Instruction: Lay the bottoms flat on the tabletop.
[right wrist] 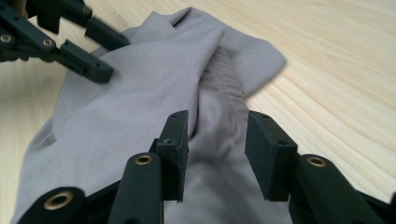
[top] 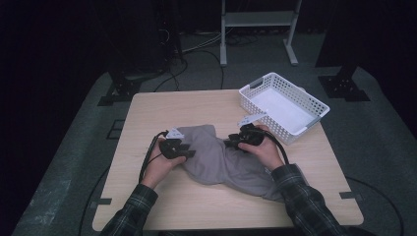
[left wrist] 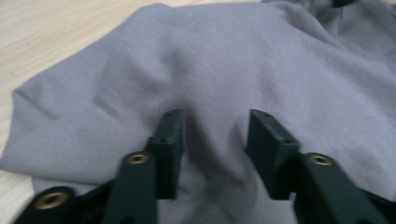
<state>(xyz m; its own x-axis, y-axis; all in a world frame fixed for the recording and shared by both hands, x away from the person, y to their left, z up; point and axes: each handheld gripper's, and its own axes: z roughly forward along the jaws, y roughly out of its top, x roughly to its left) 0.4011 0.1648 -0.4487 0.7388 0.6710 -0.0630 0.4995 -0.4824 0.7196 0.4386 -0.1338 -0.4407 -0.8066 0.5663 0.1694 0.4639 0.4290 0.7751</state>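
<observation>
One grey cloth [top: 221, 160], two hand-held grippers, one white basket [top: 314, 105], one table [top: 147, 113].

No text, label, brand, number or sign could be read on anything on or around the table [top: 162, 110].

Right gripper [right wrist: 215, 140] fingers astride grey cloth [right wrist: 140, 116] fold (not pinching); left gripper [right wrist: 100, 51] far edge; wooden table [right wrist: 336, 84].

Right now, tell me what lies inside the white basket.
The white basket shows a bare white floor in the high view, with nothing lying on it. Its near wall hides a strip of the floor behind it.
</observation>
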